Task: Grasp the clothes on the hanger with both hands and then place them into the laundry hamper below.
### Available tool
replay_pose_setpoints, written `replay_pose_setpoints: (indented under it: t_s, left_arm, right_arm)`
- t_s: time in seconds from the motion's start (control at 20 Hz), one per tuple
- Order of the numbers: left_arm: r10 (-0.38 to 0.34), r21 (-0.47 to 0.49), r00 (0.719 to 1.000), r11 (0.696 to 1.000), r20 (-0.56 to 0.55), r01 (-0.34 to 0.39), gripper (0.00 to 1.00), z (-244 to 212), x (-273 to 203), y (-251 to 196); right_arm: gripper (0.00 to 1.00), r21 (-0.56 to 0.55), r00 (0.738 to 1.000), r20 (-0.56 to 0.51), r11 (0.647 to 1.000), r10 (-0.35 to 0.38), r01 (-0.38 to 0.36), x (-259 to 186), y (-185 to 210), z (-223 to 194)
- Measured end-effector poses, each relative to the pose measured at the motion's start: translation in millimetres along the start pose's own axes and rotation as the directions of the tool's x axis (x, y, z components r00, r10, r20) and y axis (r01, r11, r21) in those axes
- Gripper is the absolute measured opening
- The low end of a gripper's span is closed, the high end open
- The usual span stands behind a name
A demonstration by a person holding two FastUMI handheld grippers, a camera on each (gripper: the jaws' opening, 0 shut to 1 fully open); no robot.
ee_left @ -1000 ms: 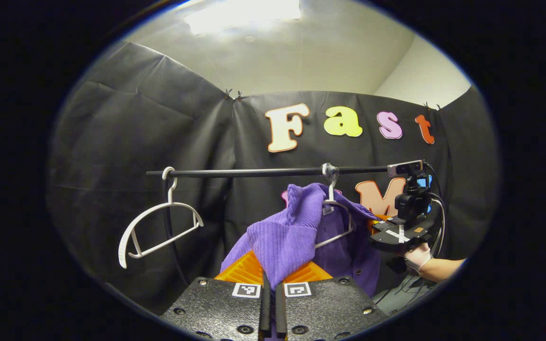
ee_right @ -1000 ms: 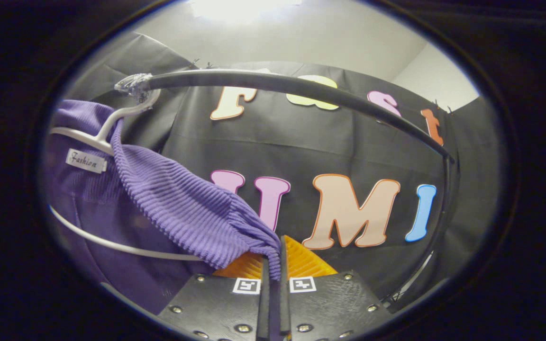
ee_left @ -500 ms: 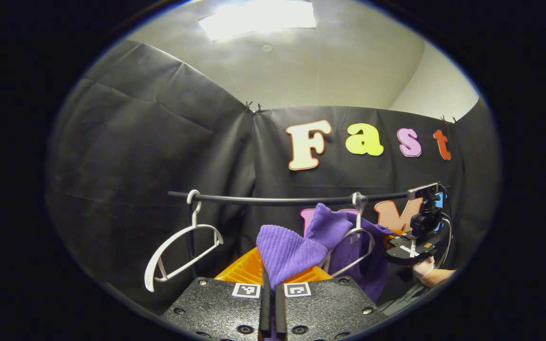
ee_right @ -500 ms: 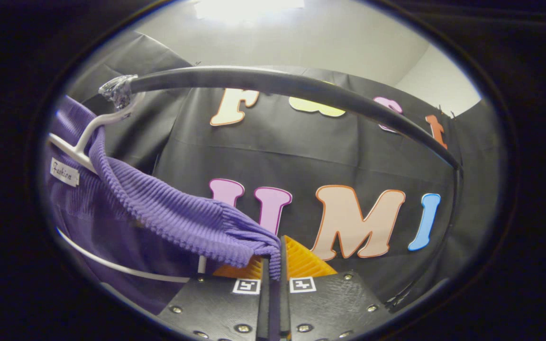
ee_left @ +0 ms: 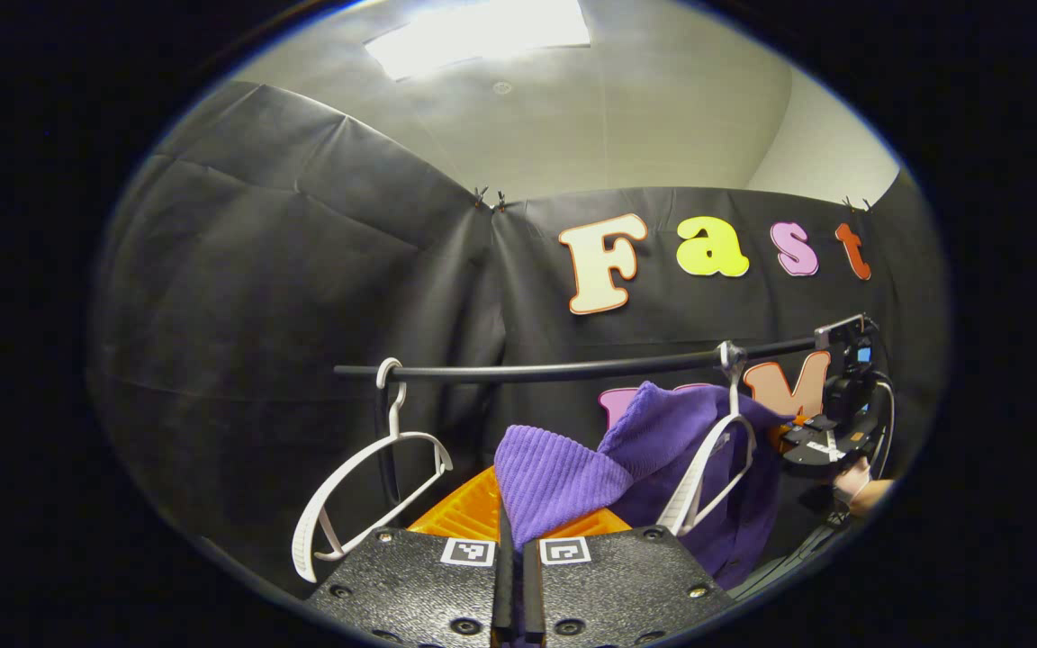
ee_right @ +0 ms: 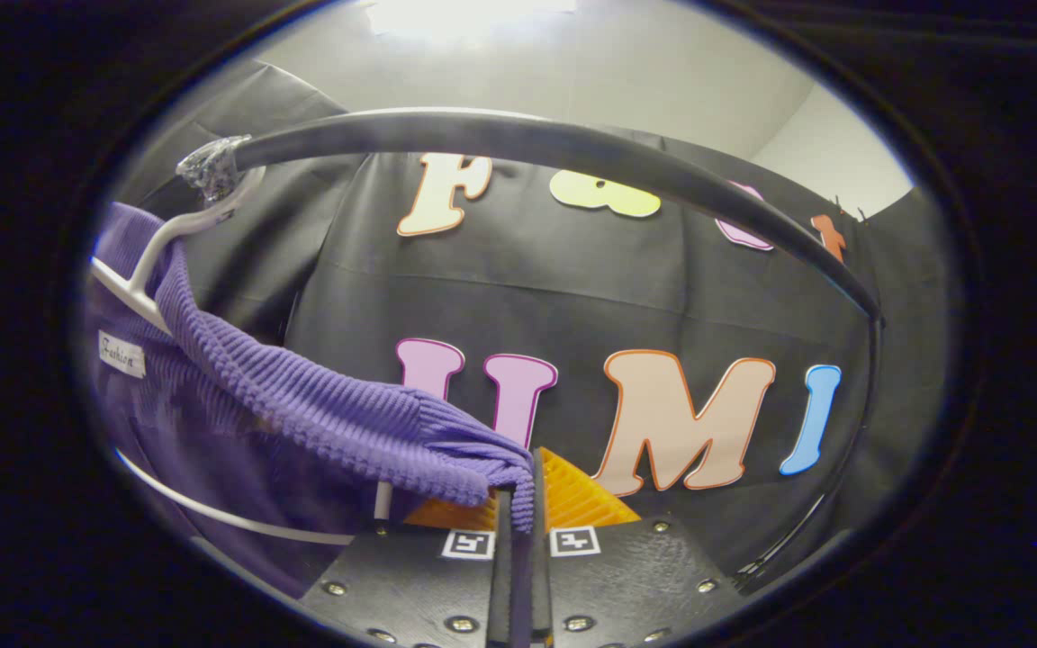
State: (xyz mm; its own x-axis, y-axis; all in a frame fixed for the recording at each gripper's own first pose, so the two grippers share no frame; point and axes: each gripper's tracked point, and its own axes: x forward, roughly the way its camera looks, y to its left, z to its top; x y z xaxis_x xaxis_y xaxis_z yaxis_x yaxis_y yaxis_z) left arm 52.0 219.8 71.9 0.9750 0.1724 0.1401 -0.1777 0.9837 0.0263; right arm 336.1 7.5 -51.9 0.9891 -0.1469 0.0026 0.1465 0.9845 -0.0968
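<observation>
Holding 1 side each, the 2 grippers have the purple sweater (ee_left: 563, 472) stretched between them, under the black rail (ee_left: 572, 369). The left gripper (ee_left: 513, 544) has its fingers closed tight on a fold of the knit, and the right gripper (ee_right: 523, 531) pinches the other edge in the same way. The cloth runs up and away from each pair of fingers toward the white hanger (ee_left: 707, 459), which is hooked on the rail between the 2 hands, and the collar part lies over it. So the sweater's long axis goes from hand to hand. I think the coming pull must go outward and down, to slip the collar off. An empty hanger (ee_left: 365, 486) hangs near the left gripper.
</observation>
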Motion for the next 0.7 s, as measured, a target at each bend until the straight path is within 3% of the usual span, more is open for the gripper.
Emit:
replay_pose_setpoints:
  t_s: [0.25, 0.5, 0.7]
  left_arm:
    - [-0.026, 0.010, 0.999, 1.000, -0.028, 0.027, 0.04, -36.0, 17.6, -4.9]
    - [-0.063, -0.087, 0.996, 0.995, -0.069, 0.057, 0.06, -70.6, 23.5, -14.0]
    - [-0.072, -0.101, 0.993, 0.993, -0.089, 0.063, 0.04, -83.0, 23.6, -19.6]
  right_arm:
    - [0.08, 0.024, 0.999, -0.034, 0.999, -0.031, 0.032, 6.9, -11.0, -11.7]
    - [0.08, 0.026, 0.996, -0.071, 0.998, -0.052, 0.054, 11.8, -21.6, -28.9]
    - [0.08, -0.004, 0.994, -0.095, 0.998, -0.058, 0.058, 14.3, -22.6, -42.9]
